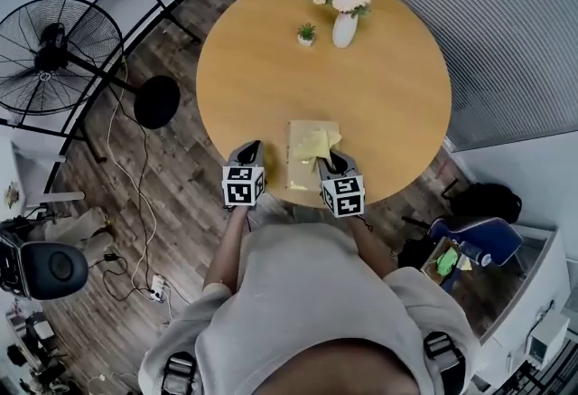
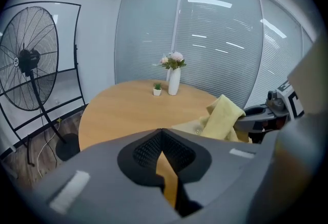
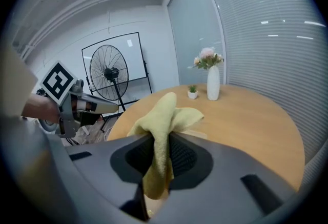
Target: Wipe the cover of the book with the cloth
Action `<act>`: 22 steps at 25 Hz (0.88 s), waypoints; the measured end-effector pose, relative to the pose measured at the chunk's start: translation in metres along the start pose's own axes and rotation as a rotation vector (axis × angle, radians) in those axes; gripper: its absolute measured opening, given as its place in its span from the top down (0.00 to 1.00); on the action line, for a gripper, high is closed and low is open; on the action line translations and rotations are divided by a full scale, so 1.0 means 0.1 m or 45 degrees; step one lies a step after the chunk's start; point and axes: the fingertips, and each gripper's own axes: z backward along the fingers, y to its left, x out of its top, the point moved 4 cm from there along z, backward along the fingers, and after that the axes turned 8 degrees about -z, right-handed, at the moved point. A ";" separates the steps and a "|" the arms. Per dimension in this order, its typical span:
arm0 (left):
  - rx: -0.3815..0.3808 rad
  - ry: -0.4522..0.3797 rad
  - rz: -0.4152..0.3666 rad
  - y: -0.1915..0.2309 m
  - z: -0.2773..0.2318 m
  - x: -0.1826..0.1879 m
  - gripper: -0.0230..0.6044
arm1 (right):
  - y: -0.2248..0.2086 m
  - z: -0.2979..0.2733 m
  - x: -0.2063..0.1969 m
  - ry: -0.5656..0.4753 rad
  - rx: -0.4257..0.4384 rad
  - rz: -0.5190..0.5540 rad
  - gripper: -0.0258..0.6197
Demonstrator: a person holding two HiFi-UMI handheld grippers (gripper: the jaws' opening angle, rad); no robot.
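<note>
Right gripper view: right claw [image 3: 156,152] is pinched tight on a yellow cloth [image 3: 165,113]. One fold stands up above the jaws and a tail hangs down below them. The rest of the cloth droops forward toward the pale book [image 3: 197,134] just ahead.

Left gripper view: left claw [image 2: 163,150] is closed, tips together, nothing between them. Only a sliver of the desk [image 2: 123,110] shows through the slit behind the tips. It sits beside the book's left edge; cannot tell whether it touches the desk.

Head view: the book lies flat at the near edge of the round wooden desk, right in front of the person, between the two claws. The cloth is heaped on the book's far right part, and the near part of the cover is bare. Each gripper carries a marker cube [image 1: 242,186] with black-and-white squares.

Far side of the desk: a white vase [image 1: 344,28] of pink and white flowers, with a small potted plant [image 1: 307,34] just to its left. A standing fan [image 1: 52,51] is on the wood floor, well off to the left.
</note>
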 end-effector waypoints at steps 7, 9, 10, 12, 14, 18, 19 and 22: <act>-0.005 0.011 0.011 0.13 -0.03 -0.01 0.95 | 0.04 -0.14 0.06 0.021 0.000 0.003 0.85; -0.014 0.014 0.012 0.19 -0.04 -0.03 0.95 | 0.07 -0.18 0.07 0.027 -0.011 0.005 0.85; -0.022 0.013 0.009 0.22 -0.04 -0.02 0.95 | 0.08 -0.19 0.08 0.028 -0.020 0.004 0.85; -0.042 0.005 -0.001 0.28 -0.05 0.01 0.95 | 0.12 -0.22 0.11 0.026 -0.044 -0.003 0.85; -0.067 -0.001 -0.020 0.34 -0.06 0.05 0.95 | 0.17 -0.25 0.14 0.023 -0.067 -0.010 0.85; -0.107 -0.002 -0.047 0.47 -0.06 0.08 0.95 | 0.26 -0.29 0.18 0.016 -0.107 -0.033 0.85; -0.116 -0.003 -0.051 0.48 -0.07 0.09 0.95 | 0.26 -0.30 0.20 0.012 -0.117 -0.039 0.85; -0.138 -0.010 -0.056 0.51 -0.10 0.13 0.95 | 0.29 -0.34 0.25 0.010 -0.132 -0.042 0.85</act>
